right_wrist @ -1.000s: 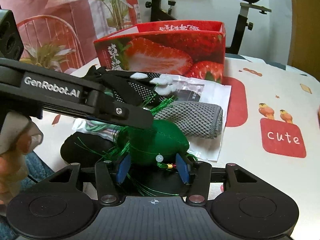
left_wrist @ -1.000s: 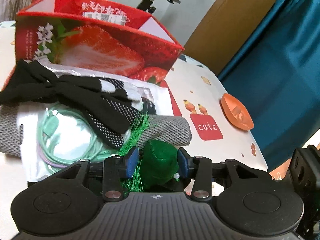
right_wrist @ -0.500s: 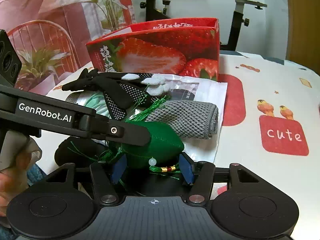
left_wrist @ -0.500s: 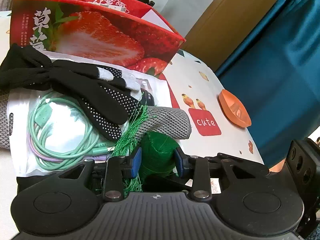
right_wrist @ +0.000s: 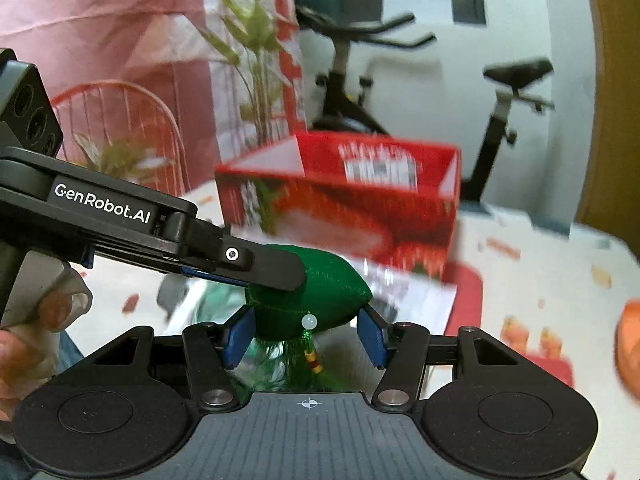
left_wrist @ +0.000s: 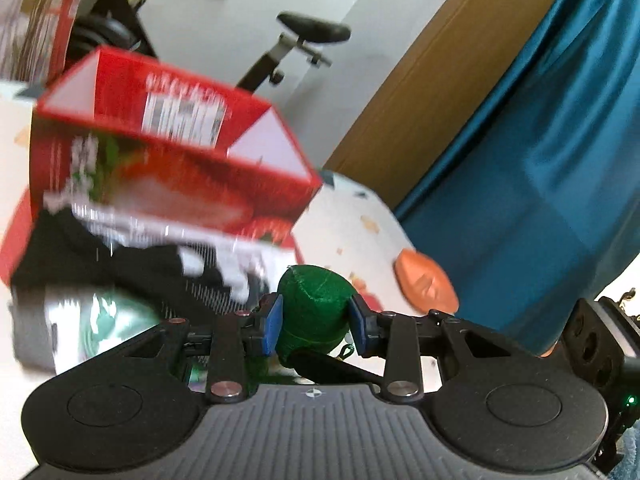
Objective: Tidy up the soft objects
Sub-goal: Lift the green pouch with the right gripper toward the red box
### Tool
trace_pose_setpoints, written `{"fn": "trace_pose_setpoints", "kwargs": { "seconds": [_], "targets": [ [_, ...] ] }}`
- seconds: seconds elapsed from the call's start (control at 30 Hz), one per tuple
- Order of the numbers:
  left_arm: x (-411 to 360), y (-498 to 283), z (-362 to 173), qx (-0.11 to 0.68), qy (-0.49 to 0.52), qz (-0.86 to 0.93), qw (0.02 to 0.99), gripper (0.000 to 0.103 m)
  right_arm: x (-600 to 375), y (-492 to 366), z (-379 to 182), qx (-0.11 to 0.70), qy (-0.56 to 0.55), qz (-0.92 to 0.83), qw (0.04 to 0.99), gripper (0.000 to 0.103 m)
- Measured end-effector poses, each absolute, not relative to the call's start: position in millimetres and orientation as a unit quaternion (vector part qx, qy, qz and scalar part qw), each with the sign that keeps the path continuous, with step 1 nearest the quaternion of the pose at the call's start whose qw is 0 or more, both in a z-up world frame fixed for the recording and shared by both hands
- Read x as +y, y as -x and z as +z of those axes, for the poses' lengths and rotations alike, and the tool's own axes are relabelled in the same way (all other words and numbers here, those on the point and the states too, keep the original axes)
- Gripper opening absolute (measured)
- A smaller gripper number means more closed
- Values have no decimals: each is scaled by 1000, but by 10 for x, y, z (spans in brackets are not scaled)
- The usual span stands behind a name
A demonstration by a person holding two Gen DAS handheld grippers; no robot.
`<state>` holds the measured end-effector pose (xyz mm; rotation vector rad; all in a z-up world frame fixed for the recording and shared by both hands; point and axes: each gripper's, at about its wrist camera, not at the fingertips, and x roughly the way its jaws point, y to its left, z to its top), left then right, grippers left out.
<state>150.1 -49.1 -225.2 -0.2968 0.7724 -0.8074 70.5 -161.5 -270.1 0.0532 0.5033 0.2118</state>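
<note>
Behind everything stand a white wall, an exercise bike (right_wrist: 508, 92) and a blue curtain (left_wrist: 540, 152), with a printed white table (right_wrist: 532, 276) below me.

My left gripper (left_wrist: 316, 326) is clamped on the green pouch (left_wrist: 314, 304); both blue pads (left_wrist: 273, 322) press into its sides, and it bulges up above them. In the right wrist view that same gripper (right_wrist: 276, 268) reaches in from the left and bites the pouch (right_wrist: 320, 292) from its near-left end.

My right gripper (right_wrist: 306, 338) stands apart: its blue pads (right_wrist: 370, 338) flank the pouch with a gap on the right side, while on the left I cannot tell whether the pad touches. A white bead (right_wrist: 309, 321) and a green tassel (right_wrist: 296, 364) hang from the pouch between my right fingers.

Just beyond the pouch, to the left of my left gripper, lies a blurred heap: something black (left_wrist: 100, 256) on a white packet (left_wrist: 256, 256), with pale green (left_wrist: 120, 316) showing lower down. Behind the heap stands the red strawberry box (left_wrist: 180, 172), open at the top. To the right of my left gripper, well apart, an orange dish (left_wrist: 426, 286) lies near the table's edge. Far left in the right view are a pink bag (right_wrist: 100, 40) and a plant (right_wrist: 248, 52).
</note>
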Motion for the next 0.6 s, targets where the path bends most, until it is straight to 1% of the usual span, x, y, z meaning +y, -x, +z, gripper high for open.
{"fn": "trace_pose_setpoints", "kwargs": {
  "seconds": [0.33,0.6],
  "targets": [
    [-504,-1668,-1458,295,141,-390,861,37,-1748,-989,-1823,192,13,130,973,53],
    [-575,-1992,-957,248,121,-396,876,37,-1835,-1396,-1305,153,47,133,978,53]
  ]
}}
